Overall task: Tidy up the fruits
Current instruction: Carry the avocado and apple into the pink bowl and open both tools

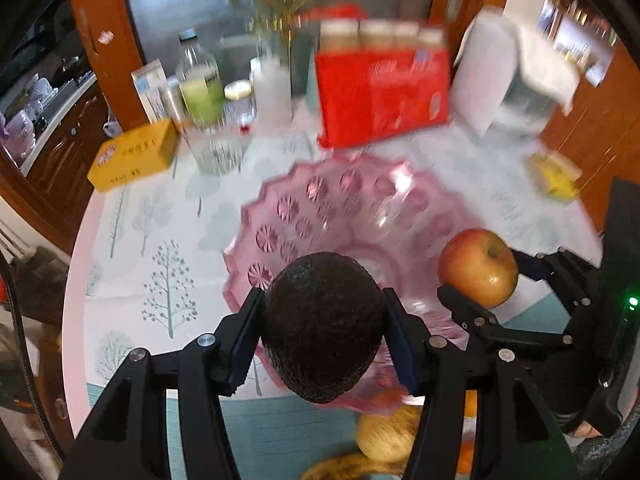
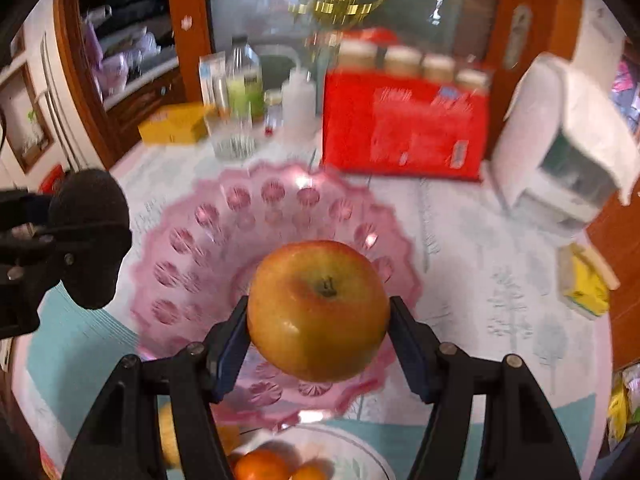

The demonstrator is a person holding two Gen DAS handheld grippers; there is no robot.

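Observation:
My left gripper is shut on a dark, bumpy avocado, held over the near rim of a pink scalloped glass bowl. My right gripper is shut on a red-yellow apple, stem up, above the same pink bowl. In the left wrist view the apple hangs at the right between the other gripper's fingers. In the right wrist view the avocado shows at the left edge. The bowl looks empty inside.
Near the front lie a yellowish fruit and a banana; oranges sit on a clear plate. Behind the bowl stand a red carton, bottles, a glass, a yellow box and a white appliance.

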